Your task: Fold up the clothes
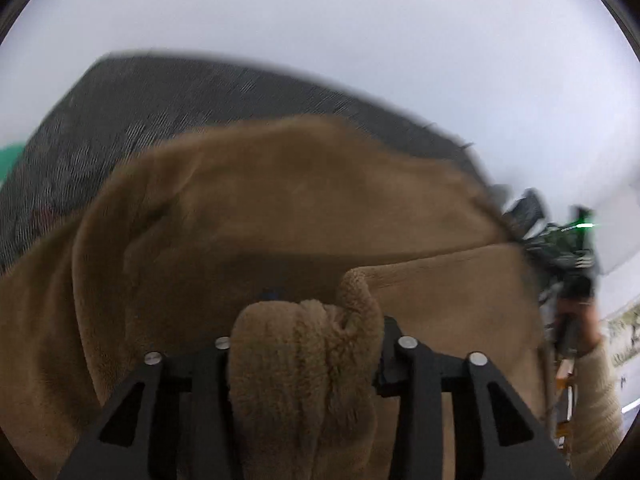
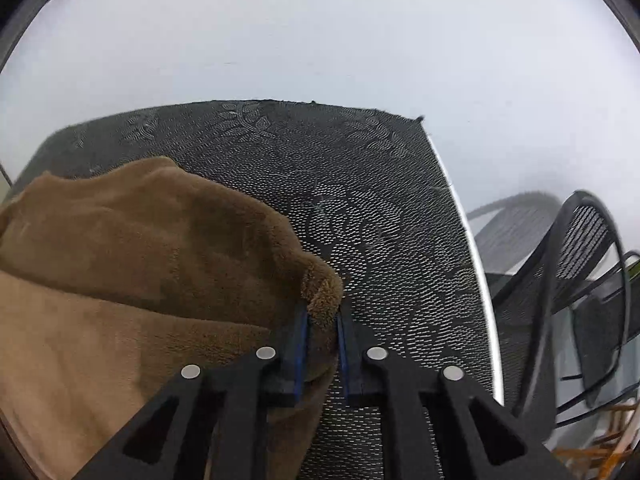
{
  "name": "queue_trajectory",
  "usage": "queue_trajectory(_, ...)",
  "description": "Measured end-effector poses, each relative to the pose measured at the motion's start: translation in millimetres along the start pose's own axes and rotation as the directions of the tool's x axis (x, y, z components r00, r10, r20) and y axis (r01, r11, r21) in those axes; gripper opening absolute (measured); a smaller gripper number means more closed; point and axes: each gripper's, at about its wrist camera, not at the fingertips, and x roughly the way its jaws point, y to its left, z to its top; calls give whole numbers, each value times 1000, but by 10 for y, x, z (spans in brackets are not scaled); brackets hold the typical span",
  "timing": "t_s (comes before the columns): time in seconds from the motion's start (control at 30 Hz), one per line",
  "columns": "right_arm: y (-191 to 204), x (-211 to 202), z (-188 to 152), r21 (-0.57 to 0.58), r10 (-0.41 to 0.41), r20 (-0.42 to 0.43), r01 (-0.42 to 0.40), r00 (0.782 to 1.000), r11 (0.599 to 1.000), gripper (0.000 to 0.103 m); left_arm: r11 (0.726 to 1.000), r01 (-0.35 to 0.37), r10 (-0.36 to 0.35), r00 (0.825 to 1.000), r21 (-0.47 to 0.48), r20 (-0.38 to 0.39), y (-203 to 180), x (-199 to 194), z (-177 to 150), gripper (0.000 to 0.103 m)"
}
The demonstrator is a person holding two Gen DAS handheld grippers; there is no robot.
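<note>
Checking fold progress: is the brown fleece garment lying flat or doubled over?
Doubled over, partly: the brown fleece garment shows one layer lying across another, both grippers clamping bunched edges above the dark patterned mat. How neat the fold is, cannot tell.

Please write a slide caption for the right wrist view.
Right tool pinches the brown fleece garment's corner above a dark patterned tablecloth.

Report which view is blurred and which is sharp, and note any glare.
Left wrist view: motion-smeared, the dark patterned cloth streaked, the brown fleece garment soft-edged. Right wrist view: sharp, weave crisp, with a bright glint along the table edge. Both bend with fisheye distortion.
</note>
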Motion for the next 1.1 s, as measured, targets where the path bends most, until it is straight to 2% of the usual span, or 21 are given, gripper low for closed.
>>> queue_trajectory(0.07, -24, -108, -34, 6, 17, 28, -18, 999, 1000, 26, 1000, 4, -4, 1000, -7, 7, 36, -27, 16, 57)
queue_trajectory(0.1, -45, -213, -57, 6, 14, 59, -15, 998, 1000, 32, 1000, 9, -9, 1000, -10, 14, 49, -54, 26, 67)
queue_trajectory(0.17, -88, -430, -90, 4, 1, 125, -2, 992, 1000, 81, 1000, -12, 12, 999, -15, 43, 72, -149, 32, 80)
queue_trajectory(0.2, -92, -575, -132, 4, -7, 167, 6, 986, 1000, 85, 1000, -24, 25, 998, -19, 58, 83, -199, 35, 81)
queue_trajectory(0.27, -74, -844, -219, 2, -7, 237, 7, 971, 1000, 85, 999, -36, 38, 996, -28, 84, 105, -295, 24, 81)
queue_trajectory(0.37, 112, -1105, -372, -36, 92, 238, -86, 967, 996, 85, 999, -16, 21, 994, -48, 108, 135, -425, -30, 81)
queue_trajectory(0.5, 544, -1166, -585, -104, 233, 147, -219, 961, 970, 85, 997, 12, -1, 990, -75, 141, 176, -598, -103, 81)
queue_trajectory(0.57, 725, -1083, -674, -112, 286, 91, -276, 954, 955, 85, 999, 28, -24, 990, -28, 136, 26, -611, -181, 81)
queue_trajectory(0.6, 790, -1007, -711, -113, 287, 67, -279, 955, 954, 85, 999, 34, -34, 991, 2, 127, -62, -598, -221, 81)
queue_trajectory(0.7, 962, -794, -820, -116, 286, 3, -284, 958, 952, 85, 997, -75, 71, 992, 36, 100, -99, -406, -280, 81)
queue_trajectory(0.83, 966, -630, -924, -132, 246, -8, -245, 969, 961, 86, 969, -235, 230, 971, 79, 69, -118, -130, -350, 82)
queue_trajectory(0.87, 967, -590, -951, -135, 236, -11, -235, 972, 962, 86, 964, -252, 247, 967, 89, 59, -121, -87, -346, 82)
queue_trajectory(1.0, 1004, -499, -969, -142, 207, 21, -202, 978, 969, 90, 964, -249, 245, 968, 90, 55, -139, -121, -354, 82)
queue_trajectory(1.1, 979, -490, -1013, -142, 191, 44, -183, 981, 973, 93, 981, -193, 191, 980, 33, 47, -66, -271, -415, 83)
